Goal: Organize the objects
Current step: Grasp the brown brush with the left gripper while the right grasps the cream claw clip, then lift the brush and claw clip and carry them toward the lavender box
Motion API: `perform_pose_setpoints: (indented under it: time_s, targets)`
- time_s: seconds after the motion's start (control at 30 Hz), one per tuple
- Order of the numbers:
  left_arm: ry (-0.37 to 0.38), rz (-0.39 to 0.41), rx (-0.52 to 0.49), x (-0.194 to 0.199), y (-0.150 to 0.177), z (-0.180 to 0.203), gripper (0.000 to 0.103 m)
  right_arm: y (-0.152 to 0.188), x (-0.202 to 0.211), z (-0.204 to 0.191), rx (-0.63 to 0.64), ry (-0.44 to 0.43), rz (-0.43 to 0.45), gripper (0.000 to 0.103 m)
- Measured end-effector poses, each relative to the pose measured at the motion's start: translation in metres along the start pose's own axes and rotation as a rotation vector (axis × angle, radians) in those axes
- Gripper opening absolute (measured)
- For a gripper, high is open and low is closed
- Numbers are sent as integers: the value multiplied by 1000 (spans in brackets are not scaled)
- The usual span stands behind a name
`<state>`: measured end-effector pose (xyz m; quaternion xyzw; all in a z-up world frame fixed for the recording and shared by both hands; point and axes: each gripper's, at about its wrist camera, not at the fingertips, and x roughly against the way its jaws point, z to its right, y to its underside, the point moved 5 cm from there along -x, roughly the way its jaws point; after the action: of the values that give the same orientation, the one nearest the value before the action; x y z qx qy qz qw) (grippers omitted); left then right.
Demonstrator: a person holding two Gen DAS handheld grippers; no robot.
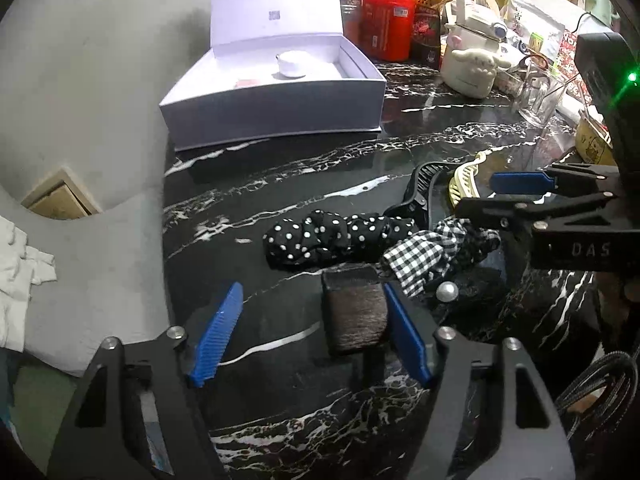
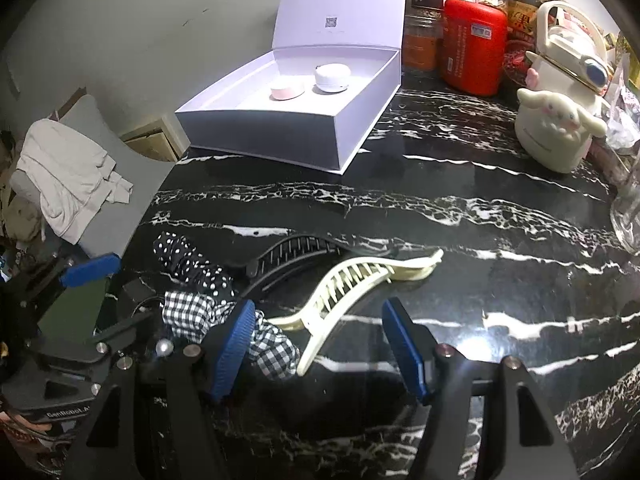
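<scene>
An open white box (image 1: 272, 108) (image 2: 288, 132) stands at the back left of the black marble table, holding a white round case (image 2: 331, 77) and a pink one (image 2: 287, 90). A polka-dot scrunchie (image 1: 336, 238) (image 2: 192, 264), a checked scrunchie (image 1: 432, 252) (image 2: 200, 312), a black hair claw (image 1: 420, 192) (image 2: 296, 252) and a cream hair claw (image 2: 352, 284) (image 1: 464, 180) lie together in front. My left gripper (image 1: 312, 332) is open, with a dark fuzzy block (image 1: 354, 312) against its right finger. My right gripper (image 2: 320, 348) is open over the cream claw's near end.
A red canister (image 1: 388, 24) (image 2: 474, 46), jars and snack bags line the back edge. A cream dog-shaped pot (image 1: 472, 64) (image 2: 560, 128) and a glass (image 1: 540, 92) stand at the right. A pearl hair tie (image 1: 447, 292) lies by the checked scrunchie. The table edge drops off at left.
</scene>
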<state>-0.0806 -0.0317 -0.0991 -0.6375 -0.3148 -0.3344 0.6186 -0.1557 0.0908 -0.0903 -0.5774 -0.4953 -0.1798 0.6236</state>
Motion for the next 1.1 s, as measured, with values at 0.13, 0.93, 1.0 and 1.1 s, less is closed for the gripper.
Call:
perform_pose_setpoints:
  time_s: [0.13,0.93,1.0,1.1]
  targets:
    - [30,-22,19,-9,0,0,59,-6,-6,4,-15,23,1,67]
    - [80,-22,52,-4,11,4,25,16,-6,6,40,60,-12,21]
    - [77,-17,49,-1,13,6,25,21,-2,6,41,59,-12,21]
    - [76,-8,45,5,15,9,25,27,6,6,46,62,-6,21]
